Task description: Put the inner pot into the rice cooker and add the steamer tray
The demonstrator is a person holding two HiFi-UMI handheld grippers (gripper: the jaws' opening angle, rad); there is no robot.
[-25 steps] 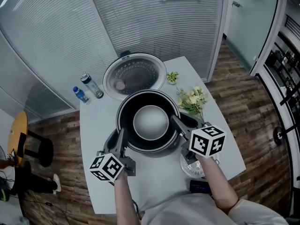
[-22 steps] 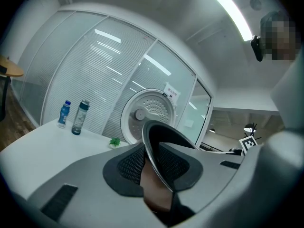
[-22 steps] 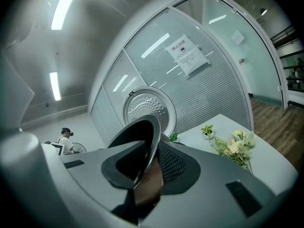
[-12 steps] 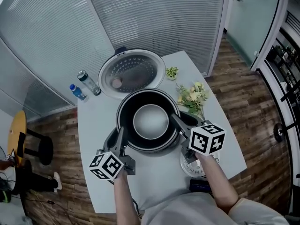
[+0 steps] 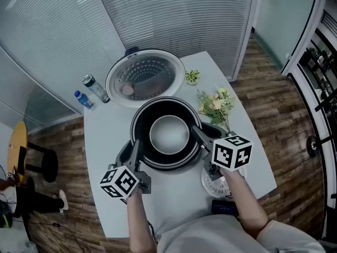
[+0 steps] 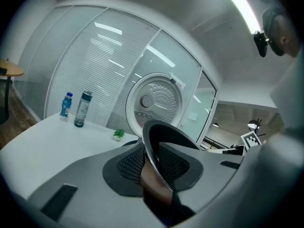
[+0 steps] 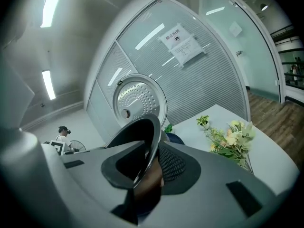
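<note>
Lowered slightly, the inner pot (image 5: pixel 168 136) hangs over the rice cooker (image 5: pixel 124 154), its rim pinched by the left gripper (image 5: pixel 136 151) and the right gripper (image 5: pixel 197 135). Beyond the fingertips are the open lid (image 5: pixel 145 78), bottles (image 5: pixel 96 88) and flowers (image 5: pixel 215 104).

Black inner pot (image 5: pixel 167 135), white table (image 5: pixel 106 141)

Blue bottle (image 5: pixel 82 99), clear bottle (image 5: pixel 95 88), small plant (image 5: pixel 192 76) and flowers (image 5: pixel 216 104) sit on the table (image 5: pixel 105 138).

Left gripper (image 5: pixel 136 147) and right gripper (image 5: pixel 197 135) point forward (slightly down), each clamped on the pot (image 5: pixel 168 136) rim.
</note>
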